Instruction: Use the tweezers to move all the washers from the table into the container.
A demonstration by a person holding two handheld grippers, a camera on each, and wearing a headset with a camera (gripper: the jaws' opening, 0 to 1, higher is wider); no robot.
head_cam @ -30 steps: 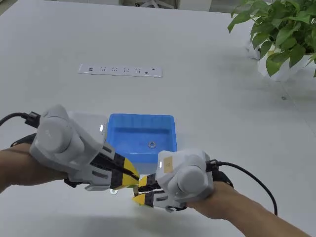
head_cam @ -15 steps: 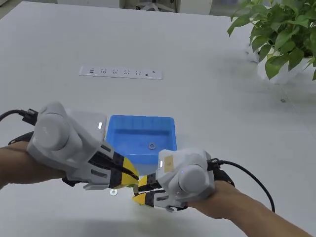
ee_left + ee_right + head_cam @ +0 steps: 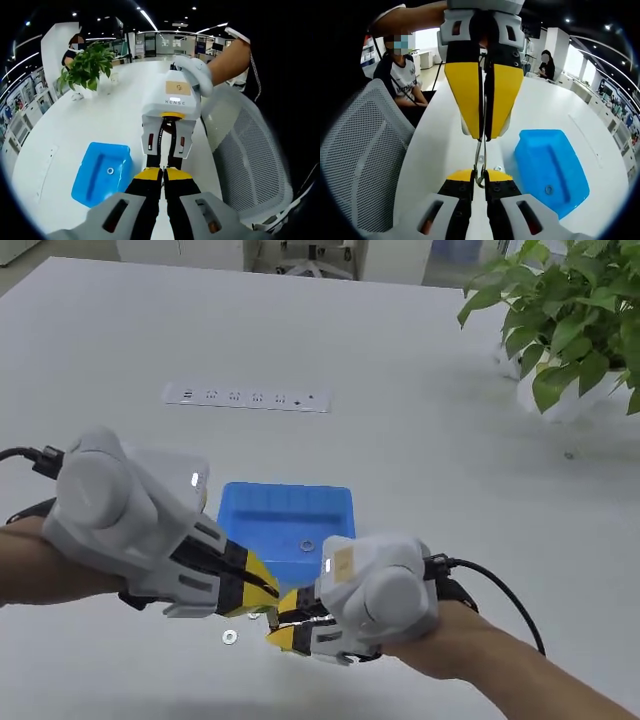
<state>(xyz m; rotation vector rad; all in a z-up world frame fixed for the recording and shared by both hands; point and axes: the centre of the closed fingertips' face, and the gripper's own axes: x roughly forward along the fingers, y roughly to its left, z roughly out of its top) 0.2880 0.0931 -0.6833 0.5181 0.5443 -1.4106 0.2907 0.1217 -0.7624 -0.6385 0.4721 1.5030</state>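
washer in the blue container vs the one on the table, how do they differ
The washer in the container lies inside the blue container; the table washer lies on the white table. The first sits beyond the grippers, the second nearer the person, by the left gripper. Both are small silvery rings lying flat, neither in the tweezers.

Table (image 3: 420,400) white, smooth, matt; container (image 3: 285,515) blue plastic with a slight sheen. Washer in the container (image 3: 307,546) and washer on the table (image 3: 230,637), at the container's 7 o'clock, bright metal. Tweezers (image 3: 480,160) thin bare metal; left gripper (image 3: 270,590) and right gripper (image 3: 283,623) matt grey plastic with yellow jaws.
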